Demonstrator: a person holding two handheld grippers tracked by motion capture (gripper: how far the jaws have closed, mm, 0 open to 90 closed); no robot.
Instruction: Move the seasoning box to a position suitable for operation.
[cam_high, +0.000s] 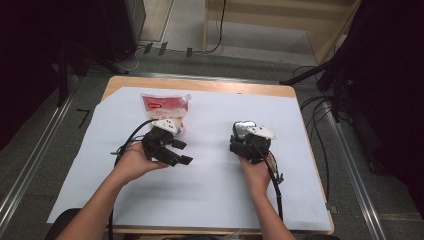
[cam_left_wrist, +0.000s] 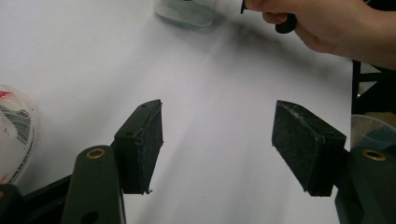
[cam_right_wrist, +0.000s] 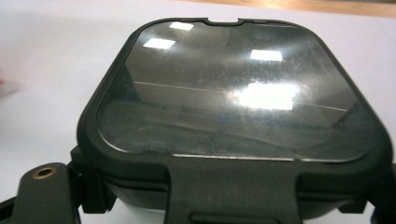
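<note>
Barcoded pouch (cam_high: 165, 108) – lettering unreadable, unlabelled black-lidded box (cam_right_wrist: 233, 100)

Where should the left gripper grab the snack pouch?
Probably the pouch's near bottom edge, from the person's side: it lies flat on the white sheet, far seal pointing away, and that edge sits just ahead of the open left gripper. Slide one of the fingers under and pinch; flat film offers little else to grip.
</note>
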